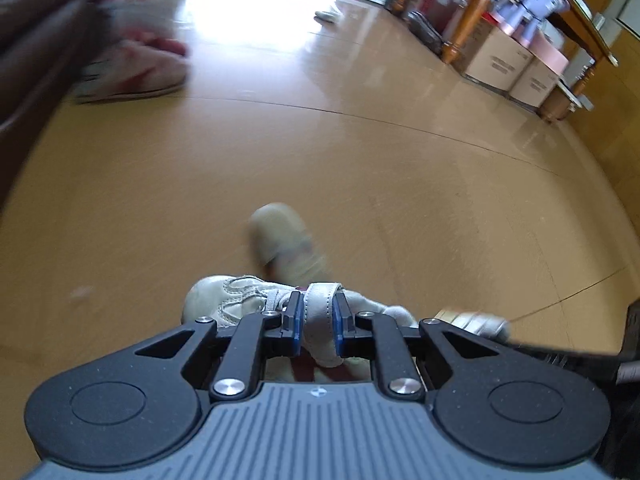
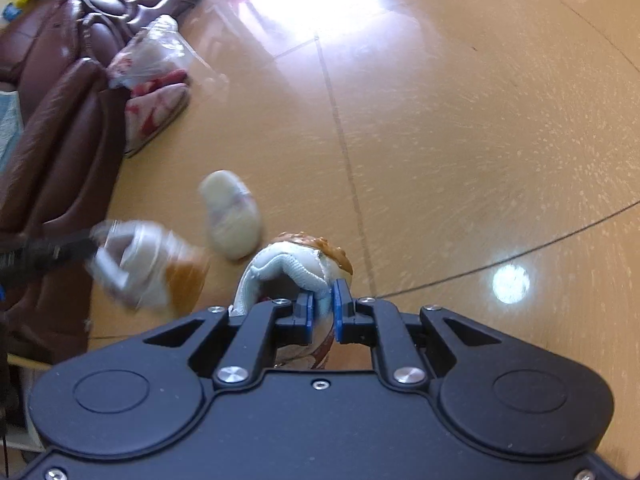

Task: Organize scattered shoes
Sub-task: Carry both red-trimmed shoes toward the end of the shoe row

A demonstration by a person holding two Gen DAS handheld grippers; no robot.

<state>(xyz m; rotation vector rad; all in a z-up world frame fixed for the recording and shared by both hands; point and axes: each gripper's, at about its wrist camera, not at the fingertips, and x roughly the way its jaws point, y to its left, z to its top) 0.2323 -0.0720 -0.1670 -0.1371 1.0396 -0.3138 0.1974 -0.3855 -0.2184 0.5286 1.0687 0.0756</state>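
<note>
My left tool point(image 1: 316, 316) is clamped on the strap of a small cream shoe point(image 1: 224, 296), held above the tan floor point(image 1: 400, 184). My right tool point(image 2: 323, 306) is pinched nearly closed on the collar of a second shoe point(image 2: 296, 264) with a brown sole. A third shoe point(image 2: 232, 220) lies on the floor, near the brown sofa point(image 2: 60, 128).

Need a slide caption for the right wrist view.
Right gripper shut on a white shoe; another shoe on the floor.

Glossy tan floor point(image 2: 460, 128), shiny brown leather sofa point(image 2: 60, 120), turned wooden table legs point(image 1: 474, 12).
</note>
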